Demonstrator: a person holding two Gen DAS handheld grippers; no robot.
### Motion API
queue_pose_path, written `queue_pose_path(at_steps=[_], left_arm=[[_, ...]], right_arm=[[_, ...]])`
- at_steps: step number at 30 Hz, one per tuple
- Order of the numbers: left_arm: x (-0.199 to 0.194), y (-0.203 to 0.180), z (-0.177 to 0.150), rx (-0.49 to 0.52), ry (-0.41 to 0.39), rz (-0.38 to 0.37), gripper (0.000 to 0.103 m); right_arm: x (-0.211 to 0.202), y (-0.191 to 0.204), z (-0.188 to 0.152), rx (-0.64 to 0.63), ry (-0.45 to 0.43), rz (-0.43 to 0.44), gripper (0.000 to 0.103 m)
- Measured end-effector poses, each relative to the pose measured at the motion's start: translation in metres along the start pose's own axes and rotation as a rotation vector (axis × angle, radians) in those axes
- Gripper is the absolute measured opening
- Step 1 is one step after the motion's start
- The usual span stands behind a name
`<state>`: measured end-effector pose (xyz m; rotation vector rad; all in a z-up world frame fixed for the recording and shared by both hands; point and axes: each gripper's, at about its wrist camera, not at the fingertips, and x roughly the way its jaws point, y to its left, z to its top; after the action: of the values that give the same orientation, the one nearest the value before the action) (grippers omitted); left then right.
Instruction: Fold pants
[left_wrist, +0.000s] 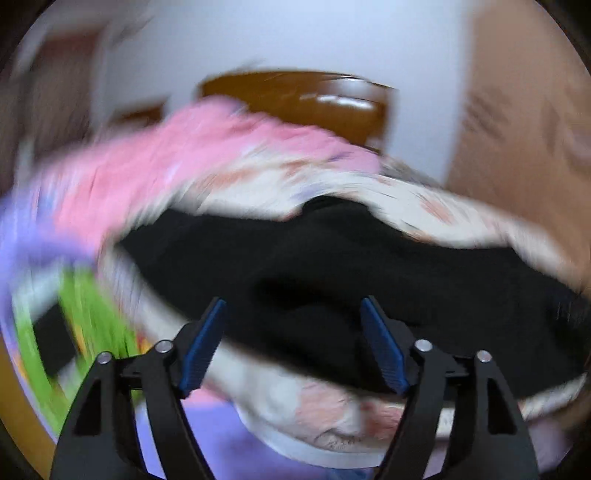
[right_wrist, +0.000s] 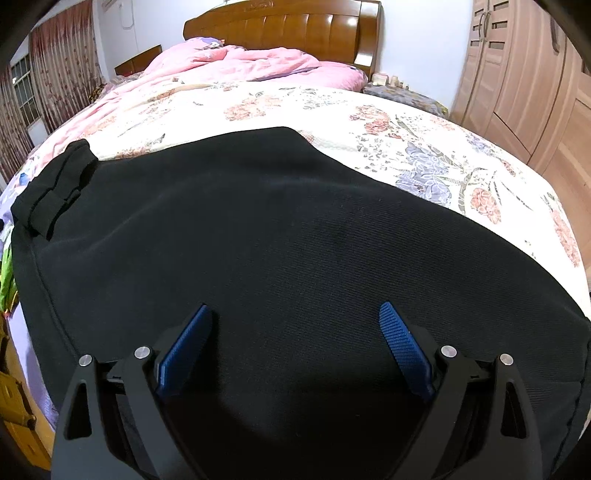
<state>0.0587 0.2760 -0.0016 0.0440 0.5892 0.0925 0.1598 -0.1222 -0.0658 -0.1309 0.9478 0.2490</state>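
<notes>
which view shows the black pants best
The right wrist view: the black pants lie sharp and spread across the floral bedsheet, with a folded end at the far left. The left wrist view shows them only as a motion-blurred dark band.

Pants (right_wrist: 295, 240): plain black. Bedsheet (right_wrist: 406, 133): cream, red and lilac floral print. Quilt (right_wrist: 240, 62) at the head edge: pink. Headboard (right_wrist: 284, 31): glossy brown wood. Wardrobe (right_wrist: 517, 85): pale brown. Gripper pads (right_wrist: 404, 347): blue.
</notes>
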Motion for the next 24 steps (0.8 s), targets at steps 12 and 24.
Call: queue_pose_path(at_steps=[12, 24], left_arm=[[0.087, -0.090, 0.012, 0.805, 0.287, -0.095, 0.064], [0.046, 0.102, 0.036, -0.363, -0.035, -0.415, 0.010]], right_arm=[[-0.001, -0.002, -0.001, 0.004, -0.006, 0.003, 0.089], [-0.002, -0.002, -0.001, 0.003, -0.007, 0.002, 0.089]])
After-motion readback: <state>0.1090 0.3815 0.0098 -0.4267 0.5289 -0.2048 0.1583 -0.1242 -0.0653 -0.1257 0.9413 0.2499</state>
